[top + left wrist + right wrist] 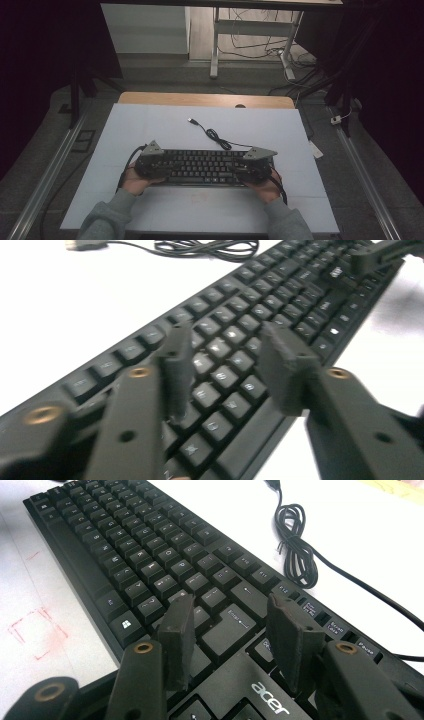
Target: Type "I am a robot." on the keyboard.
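A black keyboard [205, 166] lies flat on the white table [150, 130], near the person's edge and roughly centred between the two hands. Its cable [215, 135] runs off the far side, bunches into a small coil just behind the keys, and ends in a USB plug [191, 120] lying loose on the table farther back.

The left gripper [150, 162] sits over the keyboard's left end, the right gripper [252, 165] over its right end — each held from below by a hand in a grey sleeve [107, 217].

In the left gripper view the two black jaws stand spread above the left-hand letter keys, with nothing caught between them; the picture is slightly blurred, so I cannot tell whether a tip touches a key. The other gripper shows far off at the keyboard's other end.

In the right gripper view the jaws are likewise spread, hovering close over the Enter key [227, 625] and the block beside it — nothing pinched. The acer logo [270, 698] shows just below them. Faint red marks [35, 630] sit on the table beside the keyboard's near edge.
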Motion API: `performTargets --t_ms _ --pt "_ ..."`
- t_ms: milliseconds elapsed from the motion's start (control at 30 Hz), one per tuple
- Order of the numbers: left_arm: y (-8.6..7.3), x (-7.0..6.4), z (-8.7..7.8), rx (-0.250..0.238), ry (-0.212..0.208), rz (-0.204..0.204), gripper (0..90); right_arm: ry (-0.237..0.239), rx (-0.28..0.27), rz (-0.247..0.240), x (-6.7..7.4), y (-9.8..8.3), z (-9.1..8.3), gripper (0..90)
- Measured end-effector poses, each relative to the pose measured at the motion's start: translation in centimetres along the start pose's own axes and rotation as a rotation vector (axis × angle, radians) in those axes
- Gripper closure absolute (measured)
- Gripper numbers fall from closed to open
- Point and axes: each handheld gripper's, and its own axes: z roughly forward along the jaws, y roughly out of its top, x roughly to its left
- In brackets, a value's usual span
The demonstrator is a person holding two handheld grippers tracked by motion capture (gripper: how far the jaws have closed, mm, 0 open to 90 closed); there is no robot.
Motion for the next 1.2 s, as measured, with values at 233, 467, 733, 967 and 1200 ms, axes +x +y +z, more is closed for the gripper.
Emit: performTargets --t_ms 233,467,733,967,1200 --pt "-0.2 1.1 -0.6 0.017 0.02 -0.03 37.4 -0.002 -0.001 -0.002 -0.1 0.0 -0.1 54.4" --pt "-0.3 1.6 -1.1 0.02 0.017 -0.04 35.7 -0.004 0.0 0.0 -0.1 0.0 0.0 54.3" --pt "-0.3 1.5 -1.0 0.03 0.01 -0.028 35.1 -0.005 0.0 -0.002 -0.1 0.0 0.0 54.2" --pt "-0.3 1.4 -1.0 0.032 0.008 -0.025 35.0 -0.007 -0.001 0.001 -0.1 0.0 -0.1 54.2" --pt "-0.3 1.3 -0.9 0.036 0.006 -0.02 34.9 0.011 -0.032 0.011 0.1 0.4 0.0 54.3"
